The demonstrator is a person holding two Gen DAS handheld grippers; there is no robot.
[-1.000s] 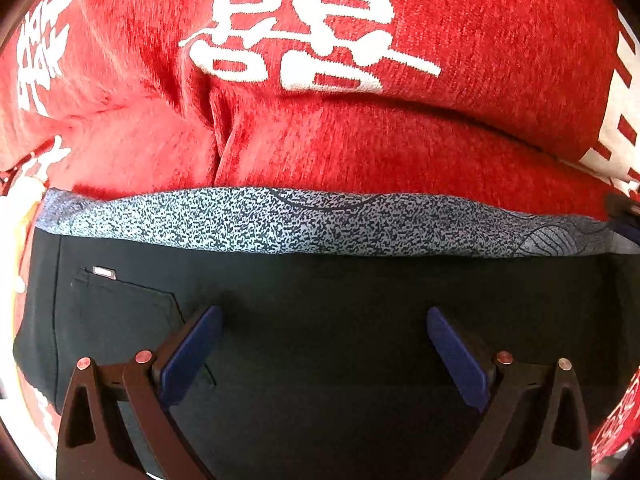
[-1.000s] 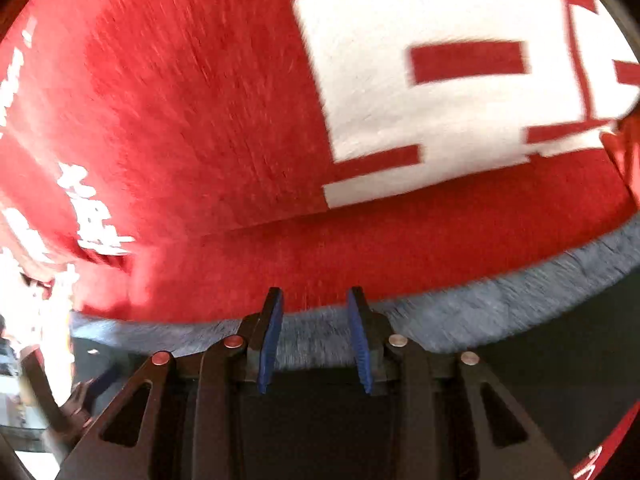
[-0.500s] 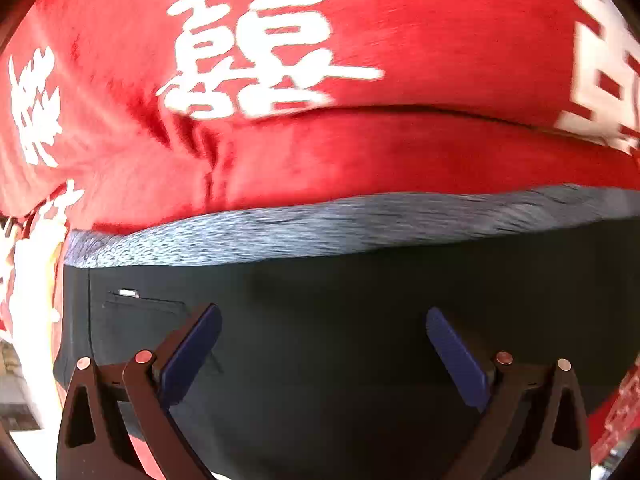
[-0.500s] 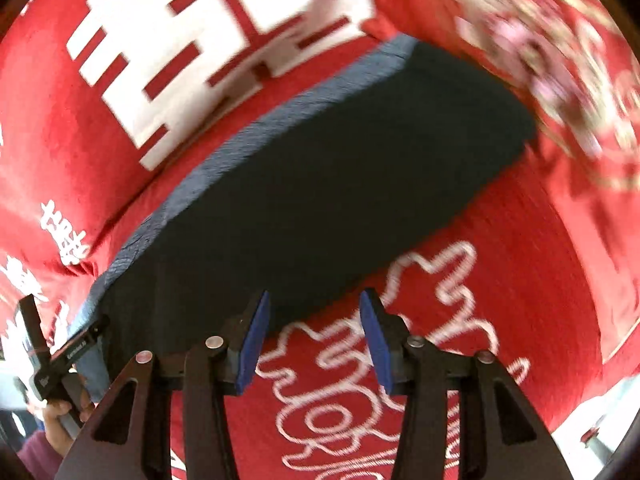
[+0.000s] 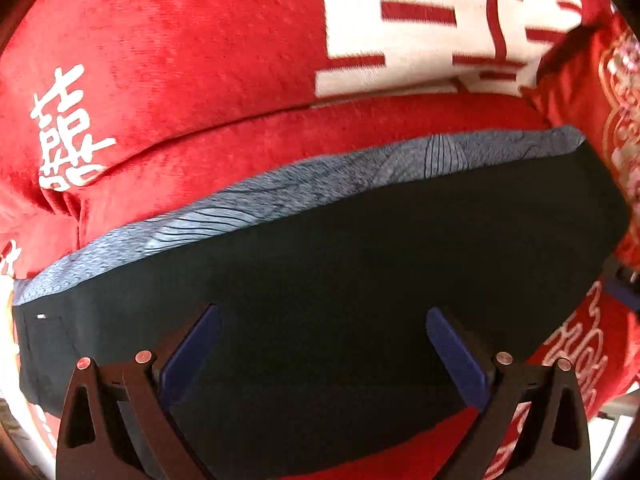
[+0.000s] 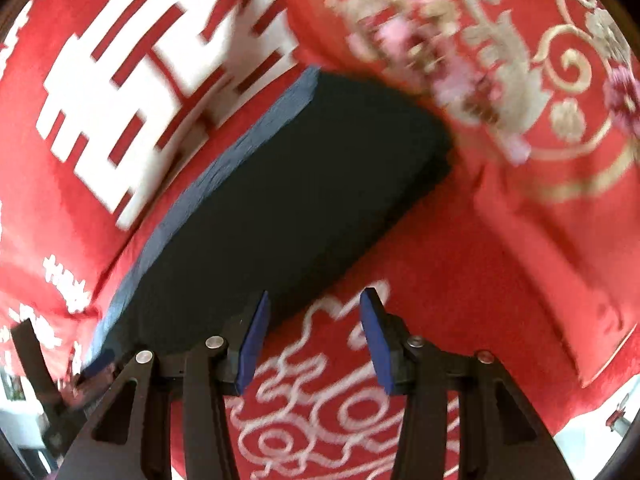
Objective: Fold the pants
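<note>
Left wrist | one folded pants [image 5: 360, 280] | one red blanket [image 5: 200, 80]

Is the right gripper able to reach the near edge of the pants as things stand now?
Probably yes: the right gripper is open, empty, and nothing lies between it and the pants edge beside its left pad.

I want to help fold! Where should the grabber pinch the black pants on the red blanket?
Probably the pants' near long edge, close to the right gripper. That edge lies flat and bare on the red blanket, so one finger could slide under from the near side, with nothing in the way.
</note>
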